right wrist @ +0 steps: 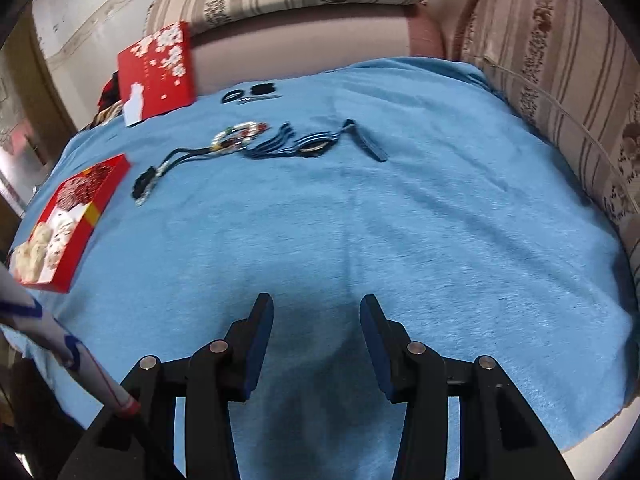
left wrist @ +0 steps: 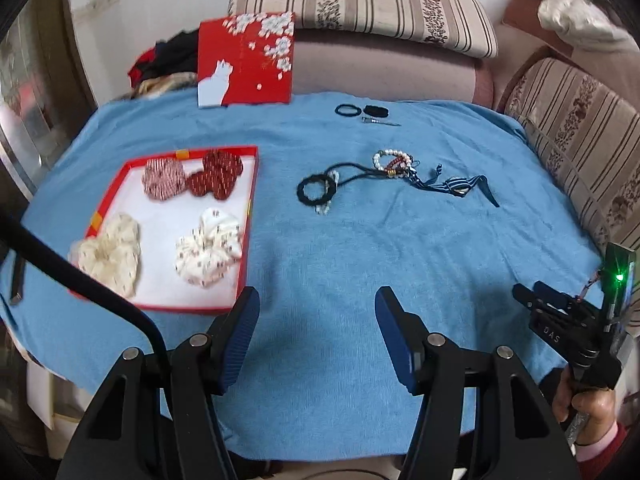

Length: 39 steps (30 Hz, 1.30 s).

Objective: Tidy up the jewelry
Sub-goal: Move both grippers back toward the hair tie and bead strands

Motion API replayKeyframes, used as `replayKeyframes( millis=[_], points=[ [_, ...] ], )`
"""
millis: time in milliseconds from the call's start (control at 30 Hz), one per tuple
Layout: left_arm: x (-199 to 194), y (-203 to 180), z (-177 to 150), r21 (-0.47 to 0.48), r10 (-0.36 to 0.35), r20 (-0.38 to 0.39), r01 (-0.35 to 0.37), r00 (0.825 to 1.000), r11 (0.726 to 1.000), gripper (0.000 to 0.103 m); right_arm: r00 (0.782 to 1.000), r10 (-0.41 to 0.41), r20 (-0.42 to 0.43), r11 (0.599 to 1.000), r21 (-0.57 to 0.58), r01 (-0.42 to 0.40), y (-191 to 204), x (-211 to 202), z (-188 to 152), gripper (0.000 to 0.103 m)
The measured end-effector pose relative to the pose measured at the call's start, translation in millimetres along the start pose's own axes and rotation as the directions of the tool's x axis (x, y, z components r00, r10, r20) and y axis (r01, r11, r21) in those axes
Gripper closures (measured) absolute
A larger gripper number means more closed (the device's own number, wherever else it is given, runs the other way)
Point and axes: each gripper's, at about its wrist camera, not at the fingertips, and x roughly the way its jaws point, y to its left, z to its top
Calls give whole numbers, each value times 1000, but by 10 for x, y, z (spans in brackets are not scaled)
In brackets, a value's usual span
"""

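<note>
Both claws, left claw [left wrist: 316, 320] and right claw [right wrist: 316, 328], stand spread and empty over bare blue cloth [left wrist: 360, 248]. Bracelets [left wrist: 394, 164] lie mid-table; red tray [left wrist: 250, 216] with scrunchies [left wrist: 210, 246] sits near the left edge.

blue cloth [left wrist: 360, 248]: looking like soft, matt, fuzzy fabric, lying in shallow wrinkles
red box tray [left wrist: 250, 216]: showing smooth card walls with a plain white matt floor
scrunchies [left wrist: 210, 246]: appearing as gathered, puffy printed fabric
red lid [left wrist: 244, 64]: looking like smooth printed card, faintly glossy
bead bracelets [left wrist: 390, 162]: shining as glossy, pearl-like round beads
black hair tie [left wrist: 316, 190]: looking matt and fuzzy
hair clip [left wrist: 380, 121]: glinting like metal
sofa cushions [left wrist: 360, 0]: showing woven striped upholstery, matt
left gripper [left wrist: 316, 320]: wearing ribbed blue pads on matt black plastic, with bright metal pins
</note>
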Motion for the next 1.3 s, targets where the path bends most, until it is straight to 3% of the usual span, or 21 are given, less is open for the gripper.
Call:
replayKeyframes(
  millis=[167,467,1300],
  points=[
    [28,-267,62,78,67,48,-71,997,994,44,999,-10,31,1000,27,10,-69,46,14,54],
    [275,-485,78,131,69,5,-69,998,989,44,999,-8,44,1000,-22,9,19,143,94,53],
    [856,-276,70,73,27,-105,-19,994,997,44,997,51,66,997,-58,-47,388,457,483,53]
  ],
)
